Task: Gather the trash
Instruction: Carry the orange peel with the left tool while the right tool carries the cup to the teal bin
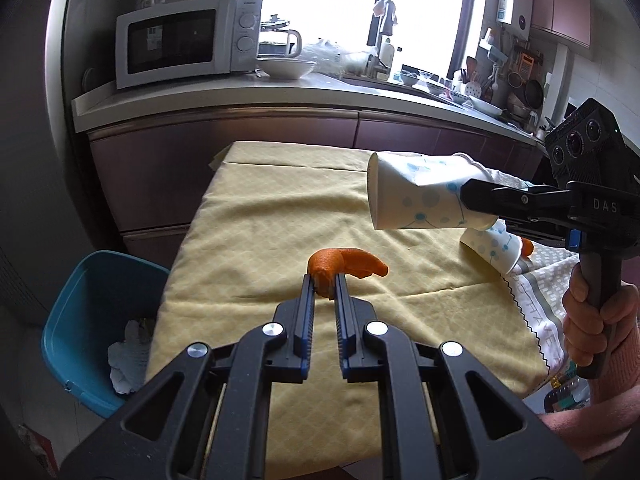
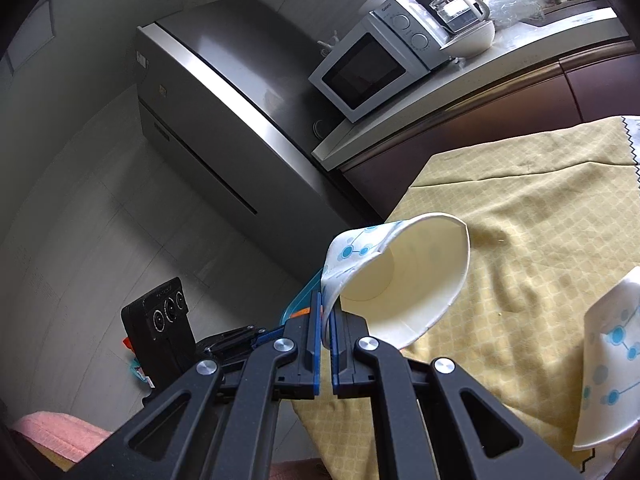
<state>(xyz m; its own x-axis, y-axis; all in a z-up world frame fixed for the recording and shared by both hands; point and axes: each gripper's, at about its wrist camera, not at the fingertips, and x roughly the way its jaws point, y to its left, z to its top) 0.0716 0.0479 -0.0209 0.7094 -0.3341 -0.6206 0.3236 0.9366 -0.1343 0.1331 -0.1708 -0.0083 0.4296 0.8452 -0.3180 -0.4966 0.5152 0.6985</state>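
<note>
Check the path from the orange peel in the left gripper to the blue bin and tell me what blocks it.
Nothing visible does. The left gripper is shut on the orange peel, held above the yellow tablecloth. The blue bin sits on the floor off the table's left edge, its mouth open, with only crumpled paper inside.

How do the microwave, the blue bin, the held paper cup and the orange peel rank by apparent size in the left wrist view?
1. microwave and blue bin: too close to separate; the bin is partly hidden.
2. held paper cup, nearer the camera.
3. orange peel.
</note>
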